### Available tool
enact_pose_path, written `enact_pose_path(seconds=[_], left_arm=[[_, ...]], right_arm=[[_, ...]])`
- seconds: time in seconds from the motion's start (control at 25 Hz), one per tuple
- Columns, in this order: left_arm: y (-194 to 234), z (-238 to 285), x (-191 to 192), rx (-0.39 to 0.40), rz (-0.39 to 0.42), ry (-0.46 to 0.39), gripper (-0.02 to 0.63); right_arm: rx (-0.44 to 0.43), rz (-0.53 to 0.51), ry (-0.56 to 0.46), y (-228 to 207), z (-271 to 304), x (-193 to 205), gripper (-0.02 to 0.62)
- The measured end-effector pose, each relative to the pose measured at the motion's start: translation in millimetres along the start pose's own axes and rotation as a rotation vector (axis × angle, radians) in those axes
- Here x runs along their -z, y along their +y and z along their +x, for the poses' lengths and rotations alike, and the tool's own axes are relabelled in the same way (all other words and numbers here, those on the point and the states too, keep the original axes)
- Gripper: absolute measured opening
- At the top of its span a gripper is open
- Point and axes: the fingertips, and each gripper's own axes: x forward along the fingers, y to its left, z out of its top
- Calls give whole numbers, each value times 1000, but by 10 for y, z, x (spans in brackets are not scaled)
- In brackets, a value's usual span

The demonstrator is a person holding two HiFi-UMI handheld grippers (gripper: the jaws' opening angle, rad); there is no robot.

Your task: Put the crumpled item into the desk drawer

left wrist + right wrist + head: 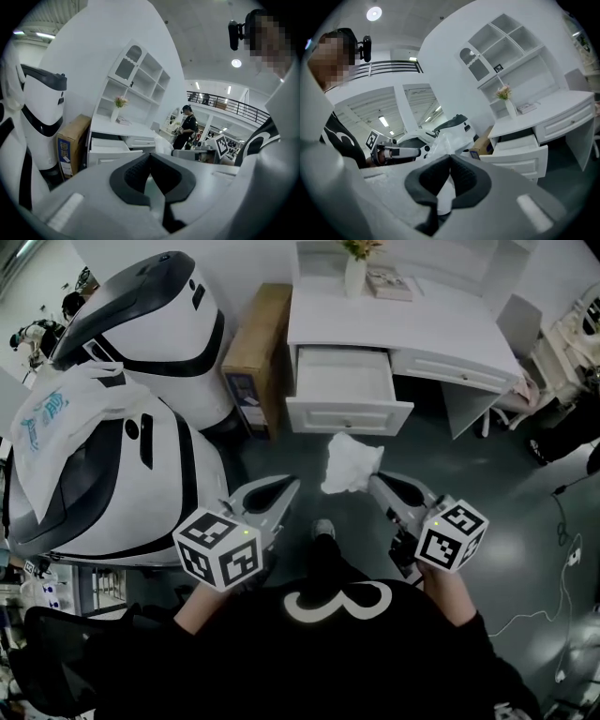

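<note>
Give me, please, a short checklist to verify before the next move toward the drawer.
1. Right gripper shut on the crumpled item: ok.
2. Desk drawer pulled open: ok.
3. Room inside the drawer, which looks empty: ok.
4. Left gripper shut, empty, apart from the item: ok.
5. Cardboard box beside the drawer, not in front of it: ok.
6. Firmness of the grip: cannot tell.

Count, head view: two grippers (left gripper, right gripper), one crumpled item, one bench with one open drawer, one vase, one book, one cardboard box, two white-and-black machines (upper machine, lower machine), one plastic bag.
</note>
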Motion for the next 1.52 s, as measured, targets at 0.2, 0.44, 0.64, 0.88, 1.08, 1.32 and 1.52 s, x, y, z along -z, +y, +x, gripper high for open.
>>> enact_pose_path(seconds=[0.2, 0.44, 0.64, 0.88, 1.08, 1.32, 1.52], left_arm=[[483, 651, -292, -5, -9, 55, 11], [856, 1447, -685, 20, 8, 99, 11], [1018, 1855, -918, 35, 28, 89, 11], [1075, 1993, -1013, 46, 32, 75, 11], [1047, 2048, -1037, 67, 39, 72, 11], [1116, 2199, -1084, 91, 34, 82, 11], [1295, 2448, -1107, 110, 24, 110, 11]], right_arm=[[-11, 30, 14, -575, 476, -311, 5], [38, 71, 23, -1368, 822, -694, 3], [51, 59, 23, -1709, 970, -917, 3], [74, 34, 19, -1837, 973, -1056, 3], [94, 18, 7, -1867, 916, -1133, 3], [127, 5, 7, -2012, 945, -1221, 3], [152, 20, 22, -2261, 1109, -1255, 5]])
